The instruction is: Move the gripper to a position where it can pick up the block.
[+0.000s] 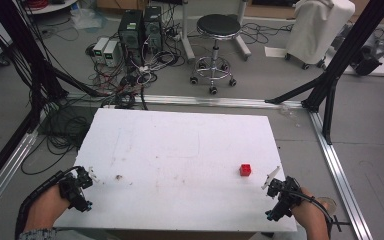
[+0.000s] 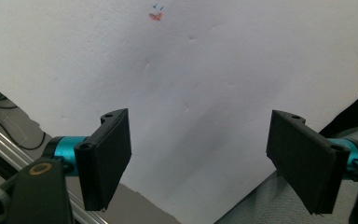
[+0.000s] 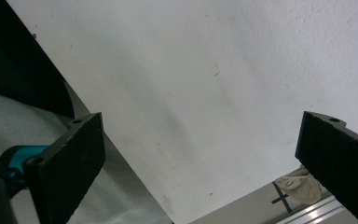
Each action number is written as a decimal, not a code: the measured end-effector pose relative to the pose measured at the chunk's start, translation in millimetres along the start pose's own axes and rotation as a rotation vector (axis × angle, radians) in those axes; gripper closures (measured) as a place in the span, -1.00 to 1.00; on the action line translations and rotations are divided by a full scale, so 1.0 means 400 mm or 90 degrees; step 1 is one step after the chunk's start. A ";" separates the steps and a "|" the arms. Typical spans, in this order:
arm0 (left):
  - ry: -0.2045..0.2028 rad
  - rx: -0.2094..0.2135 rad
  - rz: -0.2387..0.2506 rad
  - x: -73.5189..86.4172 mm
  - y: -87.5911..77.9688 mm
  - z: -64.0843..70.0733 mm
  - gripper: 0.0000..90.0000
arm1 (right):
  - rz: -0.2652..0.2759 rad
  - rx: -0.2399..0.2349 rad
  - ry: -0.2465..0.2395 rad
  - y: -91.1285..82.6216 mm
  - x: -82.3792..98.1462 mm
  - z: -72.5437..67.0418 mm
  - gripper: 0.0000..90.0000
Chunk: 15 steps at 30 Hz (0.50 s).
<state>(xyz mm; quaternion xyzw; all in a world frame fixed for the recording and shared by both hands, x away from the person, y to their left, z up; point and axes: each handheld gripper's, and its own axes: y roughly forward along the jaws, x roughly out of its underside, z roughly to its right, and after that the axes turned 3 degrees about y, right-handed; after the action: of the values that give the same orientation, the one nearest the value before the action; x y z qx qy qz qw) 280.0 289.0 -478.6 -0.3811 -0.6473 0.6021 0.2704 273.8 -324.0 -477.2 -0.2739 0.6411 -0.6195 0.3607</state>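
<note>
A small red cube point(image 1: 245, 170) sits on the white table point(image 1: 180, 150), toward its right front. My right gripper point(image 1: 275, 186) hovers at the table's front right corner, just right of and nearer than the cube. In the right gripper view its jaws stand wide apart over bare white tabletop point(image 3: 205, 93), so this gripper point(image 3: 200, 163) is open and holds nothing. My left gripper point(image 1: 82, 182) is at the table's front left edge. In the left gripper view it point(image 2: 209, 163) is open too, nothing between the black pads point(image 2: 105, 158).
A small brown-orange mark point(image 1: 118, 176) lies on the table near the left gripper, seen also as an orange mark point(image 2: 155, 17). Beyond the table stand a black stool point(image 1: 218, 30), computer boxes point(image 1: 139, 30) with tangled cables, and black frame posts point(image 1: 350, 45).
</note>
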 end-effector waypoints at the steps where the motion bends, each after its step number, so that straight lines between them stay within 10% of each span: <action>1: 0.000 0.000 0.000 0.000 -0.001 0.000 -0.51 | 0.001 -0.001 0.003 -0.001 0.000 -0.001 -0.98; 15: 0.002 -0.002 0.005 -0.002 -0.002 0.003 -0.51 | 0.008 -0.008 0.003 -0.002 0.003 -0.003 -0.98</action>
<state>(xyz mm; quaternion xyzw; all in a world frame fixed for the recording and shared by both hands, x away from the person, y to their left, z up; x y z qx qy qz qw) 279.4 287.9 -478.0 -0.3851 -0.6465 0.6013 0.2687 272.1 -324.3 -476.6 -0.2704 0.6475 -0.6140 0.3615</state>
